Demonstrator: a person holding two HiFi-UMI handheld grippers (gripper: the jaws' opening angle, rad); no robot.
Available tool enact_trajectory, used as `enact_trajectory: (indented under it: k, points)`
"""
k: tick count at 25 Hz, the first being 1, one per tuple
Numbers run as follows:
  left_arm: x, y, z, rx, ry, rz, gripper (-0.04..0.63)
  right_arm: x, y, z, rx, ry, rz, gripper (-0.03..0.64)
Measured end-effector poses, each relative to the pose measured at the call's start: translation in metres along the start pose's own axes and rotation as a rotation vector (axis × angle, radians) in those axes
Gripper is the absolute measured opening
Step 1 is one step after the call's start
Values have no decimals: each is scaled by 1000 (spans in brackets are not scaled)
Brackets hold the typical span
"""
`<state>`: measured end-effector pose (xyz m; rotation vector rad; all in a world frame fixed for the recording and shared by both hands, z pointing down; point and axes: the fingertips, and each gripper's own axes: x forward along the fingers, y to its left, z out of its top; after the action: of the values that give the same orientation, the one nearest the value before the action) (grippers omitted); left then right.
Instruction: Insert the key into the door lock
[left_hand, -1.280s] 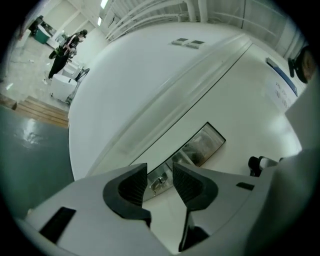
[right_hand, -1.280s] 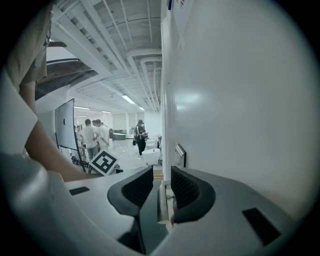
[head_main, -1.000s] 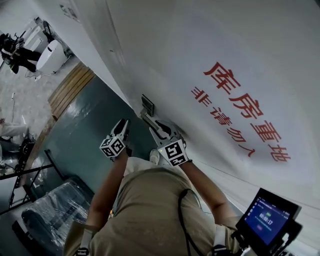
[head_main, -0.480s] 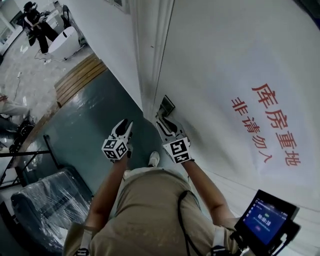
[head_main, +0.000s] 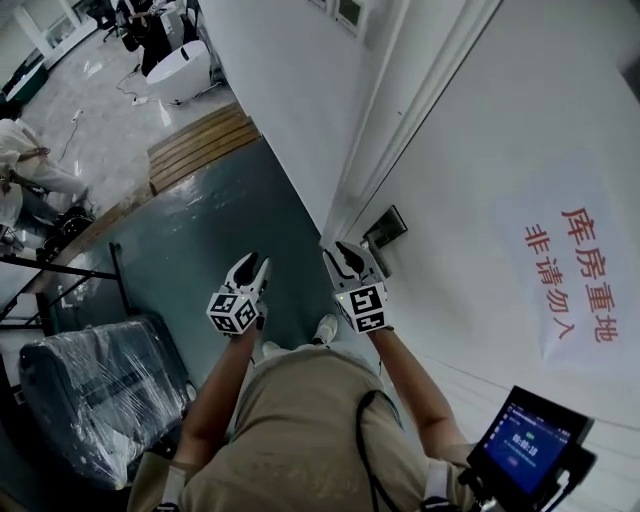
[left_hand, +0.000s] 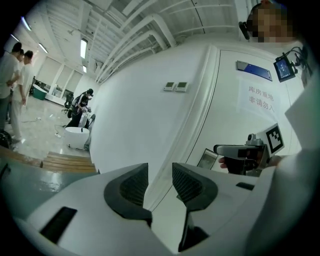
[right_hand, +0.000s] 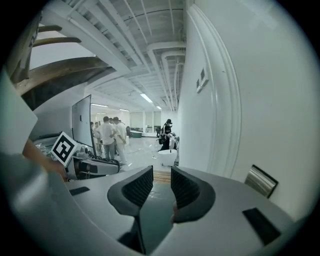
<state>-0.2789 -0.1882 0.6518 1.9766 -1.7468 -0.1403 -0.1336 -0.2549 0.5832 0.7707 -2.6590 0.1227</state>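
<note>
A dark metal lock plate (head_main: 385, 228) sits on the white door (head_main: 500, 120), close to the door frame. It also shows as a silvery plate (left_hand: 206, 158) in the left gripper view and at the right edge (right_hand: 262, 181) of the right gripper view. My right gripper (head_main: 350, 258) hovers just left of and below the plate, not touching it, jaws a little apart. The left gripper (head_main: 247, 270) hangs further left over the grey-green floor, also slightly open. Nothing shows between the jaws of my left gripper (left_hand: 159, 170) or my right gripper (right_hand: 162, 172). No key is in view.
A paper sign with red characters (head_main: 570, 270) hangs on the door. A plastic-wrapped bulky item (head_main: 90, 390) stands at lower left, wooden boards (head_main: 200, 140) lie by the wall. A small screen (head_main: 525, 440) sits at lower right. People stand far back (right_hand: 110, 135).
The head view has swung, so door and lock plate slid to the right. The right gripper, first right under the plate, now sits slightly left of it. Both grippers stay raised side by side.
</note>
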Motion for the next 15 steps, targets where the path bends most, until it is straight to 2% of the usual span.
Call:
enact_trajectory:
  k: [9, 15]
  points:
    - [-93, 68, 18, -40, -82, 126, 163, 38, 94, 30, -54, -39, 134, 117]
    - [-152, 99, 15, -66, -123, 193, 163, 54, 151, 37, -77, -52, 207, 117]
